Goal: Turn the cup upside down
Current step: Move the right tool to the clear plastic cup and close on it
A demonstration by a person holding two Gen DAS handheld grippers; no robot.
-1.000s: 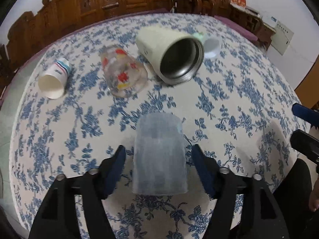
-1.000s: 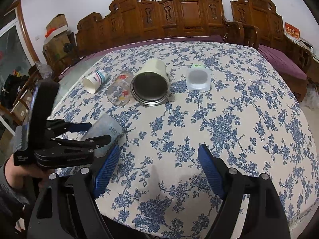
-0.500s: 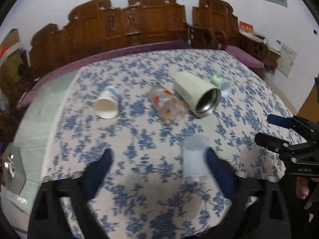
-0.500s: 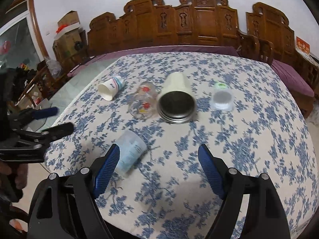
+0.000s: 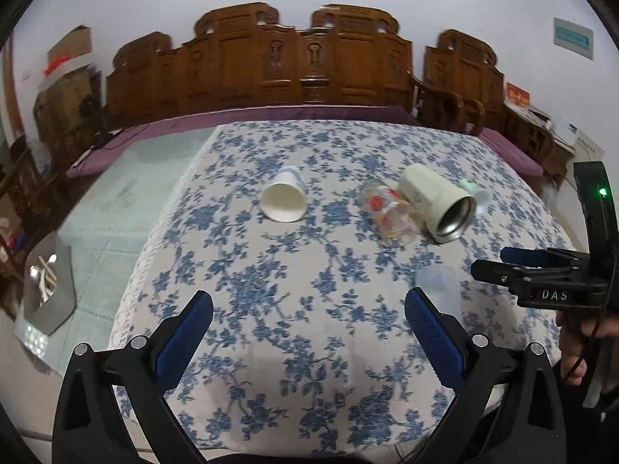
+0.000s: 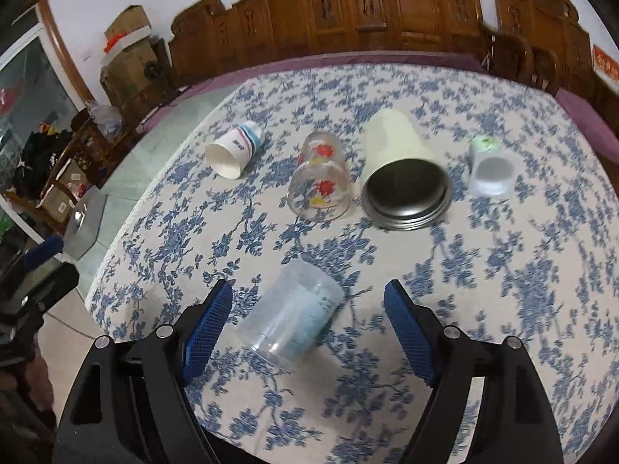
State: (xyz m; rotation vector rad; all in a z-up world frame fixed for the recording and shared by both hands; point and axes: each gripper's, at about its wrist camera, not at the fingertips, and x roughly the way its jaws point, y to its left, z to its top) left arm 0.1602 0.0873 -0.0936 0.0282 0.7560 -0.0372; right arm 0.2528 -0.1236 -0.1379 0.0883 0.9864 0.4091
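Note:
A translucent plastic cup point(image 6: 292, 313) stands upside down on the flowered tablecloth, base up, between the open fingers of my right gripper point(image 6: 309, 319), which does not touch it. In the left wrist view the same cup point(image 5: 439, 288) is at the right, just beyond the right fingertip of my left gripper point(image 5: 309, 321). The left gripper is open, empty and back from the table. The right gripper point(image 5: 514, 263) also shows at the right edge of that view.
Lying on their sides further back: a paper cup point(image 6: 234, 150), a flowered glass point(image 6: 321, 178), a cream steel tumbler point(image 6: 402, 170) and a small white bottle point(image 6: 489, 168). Carved wooden chairs point(image 5: 294, 62) line the far side. The table's near edge point(image 5: 116, 332) is close to the left gripper.
My left gripper has let go of the plastic cup and pulled back and left. My right gripper has moved in, so the cup now sits between its fingers.

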